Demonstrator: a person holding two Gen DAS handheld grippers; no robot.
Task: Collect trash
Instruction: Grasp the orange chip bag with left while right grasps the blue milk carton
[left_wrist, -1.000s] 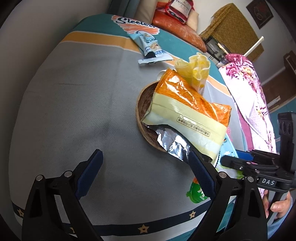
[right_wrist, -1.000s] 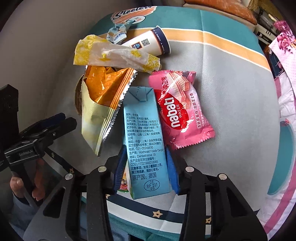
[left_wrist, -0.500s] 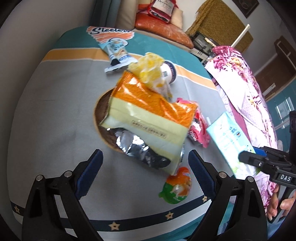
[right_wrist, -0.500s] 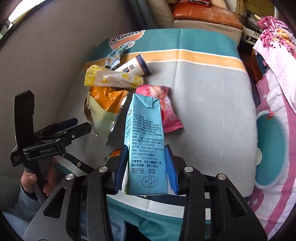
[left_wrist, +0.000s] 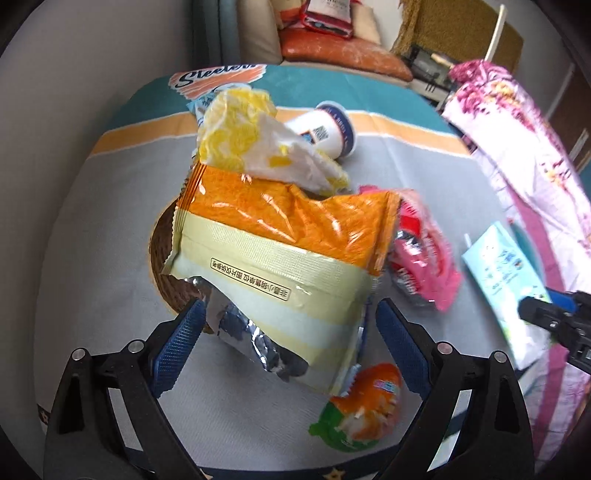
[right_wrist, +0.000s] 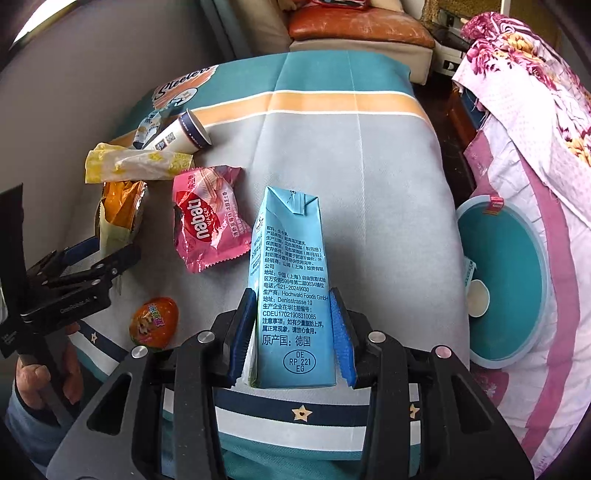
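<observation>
My right gripper (right_wrist: 291, 332) is shut on a light blue milk carton (right_wrist: 291, 266), held upright above the table's near edge; the carton (left_wrist: 506, 280) also shows at the right of the left wrist view. My left gripper (left_wrist: 288, 343) is open, its fingers wide on either side of the lower end of an orange and cream snack bag (left_wrist: 288, 236). That bag lies across a brown woven basket (left_wrist: 162, 251). A yellow and white wrapper (left_wrist: 258, 144) rests on the bag's far end. A pink wafer pack (right_wrist: 210, 218) and an orange egg-shaped pack (right_wrist: 155, 323) lie on the cloth.
A paper cup (right_wrist: 184, 136) lies on its side behind the wrapper, beside a small blue sachet (right_wrist: 147, 127). A round teal bin (right_wrist: 509, 280) with a small cup inside stands to the right of the table, beside pink floral bedding (right_wrist: 535, 122). A sofa stands behind.
The right gripper has carried the carton up and rightward, away from the wafer pack. The left gripper has moved in over the snack bag, which now fills the space between its fingers.
</observation>
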